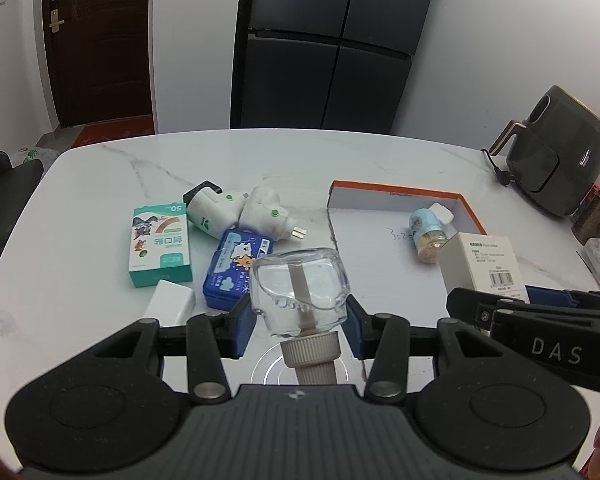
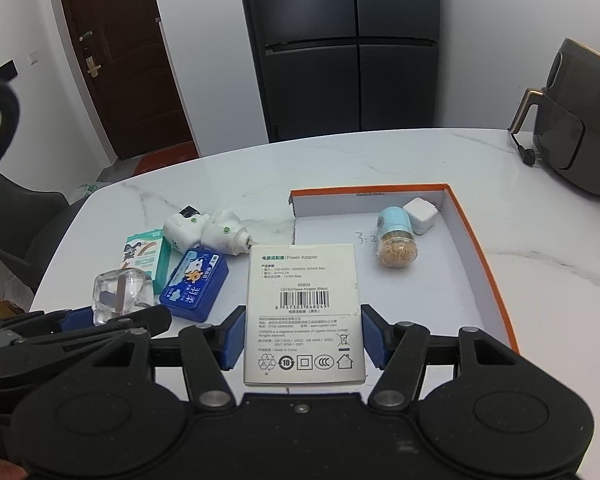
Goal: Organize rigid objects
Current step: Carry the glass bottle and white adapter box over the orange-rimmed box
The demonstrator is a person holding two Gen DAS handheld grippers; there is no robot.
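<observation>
The left gripper (image 1: 300, 316) clamps a clear bottle (image 1: 298, 286) between its jaws — cap toward the camera. The right gripper (image 2: 303, 336) grips a white box (image 2: 303, 312), with the orange-rimmed tray (image 2: 476, 248) just ahead of its jaws.

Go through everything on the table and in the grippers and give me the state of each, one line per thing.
Left gripper: shut on clear bottle.
Clear bottle: held, cap toward camera.
Right gripper: shut on power adapter box.
Power adapter box: held, closed.
Orange tray: open, partly filled.
Toothpick jar: lying on its side in tray.
White cube charger: in tray, beside jar.
Blue case: closed, on table.
Green box: closed, lying flat.
</observation>
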